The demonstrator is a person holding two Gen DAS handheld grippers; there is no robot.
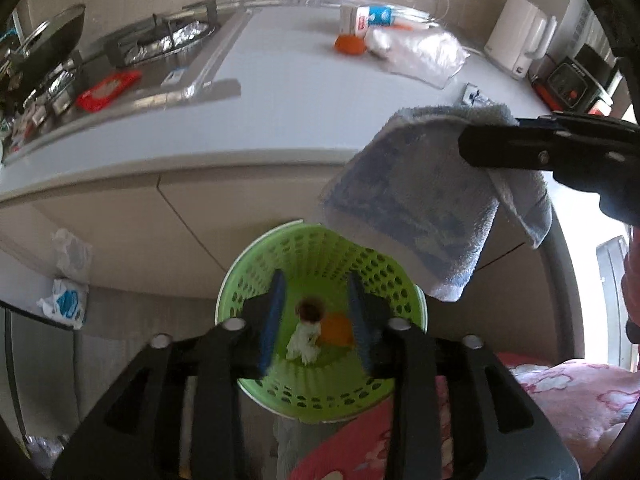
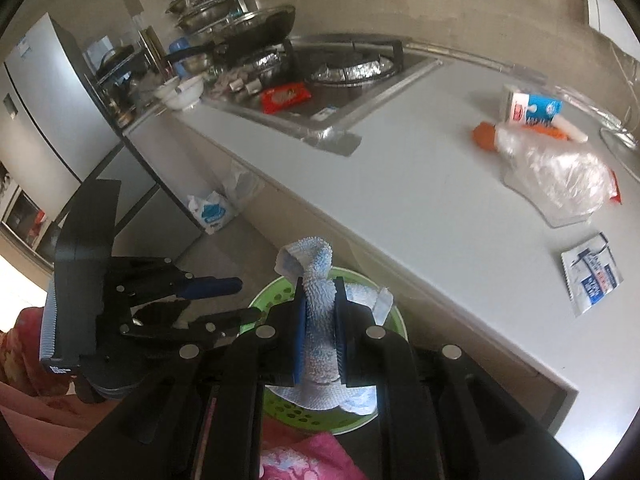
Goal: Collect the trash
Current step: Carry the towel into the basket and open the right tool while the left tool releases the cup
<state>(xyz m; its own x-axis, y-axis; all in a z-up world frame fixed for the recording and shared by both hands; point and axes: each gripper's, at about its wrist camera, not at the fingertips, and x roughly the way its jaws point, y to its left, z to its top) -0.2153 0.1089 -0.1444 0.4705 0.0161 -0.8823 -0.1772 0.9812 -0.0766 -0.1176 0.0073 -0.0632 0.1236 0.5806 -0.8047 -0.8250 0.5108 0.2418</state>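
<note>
Left gripper (image 1: 316, 320) hangs over the green perforated bin (image 1: 320, 396), which stands on the floor below the worktop's front edge. Jaws spread, nothing between them. In the bin bottom: crumpled tissue (image 1: 303, 343), an orange scrap (image 1: 337, 330) and something dark.

Right gripper (image 2: 320, 328) pinches a grey-blue terry cloth (image 2: 320, 320), pads pressed onto it, above the bin's far rim.

Trash left on the worktop (image 2: 400, 208): milk carton (image 2: 530, 110), orange piece (image 2: 484, 135) and clear plastic bag (image 2: 556, 172) near the back edge, plus a printed sachet (image 2: 591, 278) near the front edge.

Risks:
- The cloth droops over the bin mouth; if the pinch loosens, it drops in with the trash.
- The grippers are near each other over the bin and could knock together.
- A bumped rim could tip the light bin.
- The slippery bag may slide when grabbed.
</note>
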